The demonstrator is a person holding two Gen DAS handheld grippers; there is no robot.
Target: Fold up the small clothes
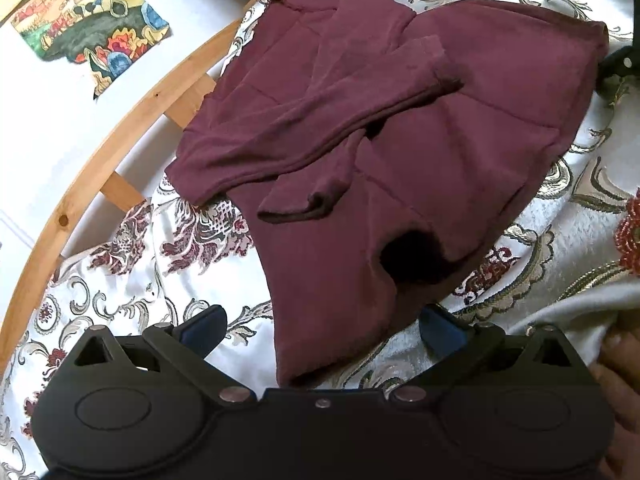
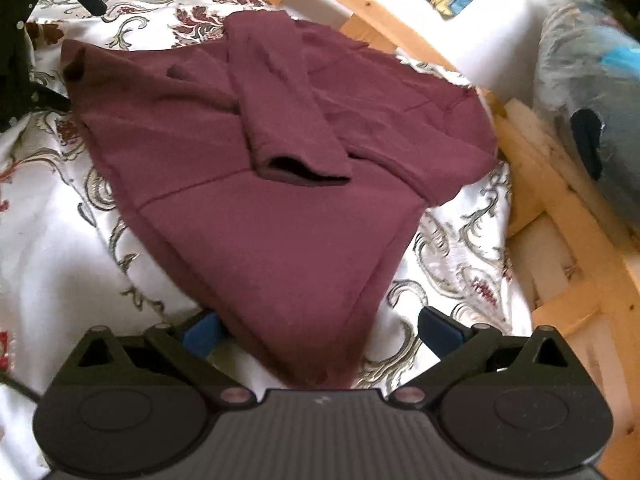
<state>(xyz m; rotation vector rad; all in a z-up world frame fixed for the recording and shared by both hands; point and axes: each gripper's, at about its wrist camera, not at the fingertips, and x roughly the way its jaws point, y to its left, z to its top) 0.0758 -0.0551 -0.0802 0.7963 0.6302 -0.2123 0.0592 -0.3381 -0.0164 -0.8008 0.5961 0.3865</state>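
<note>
A maroon long-sleeved garment (image 1: 400, 128) lies spread on a white floral bedspread (image 1: 132, 280), both sleeves folded across its body. My left gripper (image 1: 322, 330) stands open at the garment's near edge, its blue-padded fingers (image 1: 204, 328) wide apart with cloth lying between them, not clamped. In the right wrist view the same garment (image 2: 280, 232) points a corner toward my right gripper (image 2: 320, 334), also open, with that corner between its fingertips. One sleeve cuff (image 2: 304, 170) rests on top. Each gripper shows at the edge of the other's view.
A curved wooden bed frame (image 1: 100, 168) borders the bedspread, with a white surface and a colourful patterned cloth (image 1: 92, 28) beyond it. In the right wrist view the wooden frame (image 2: 560, 208) runs along the right, beside a grey-blue bundle (image 2: 592, 80). A hand (image 1: 618, 364) shows at the right edge.
</note>
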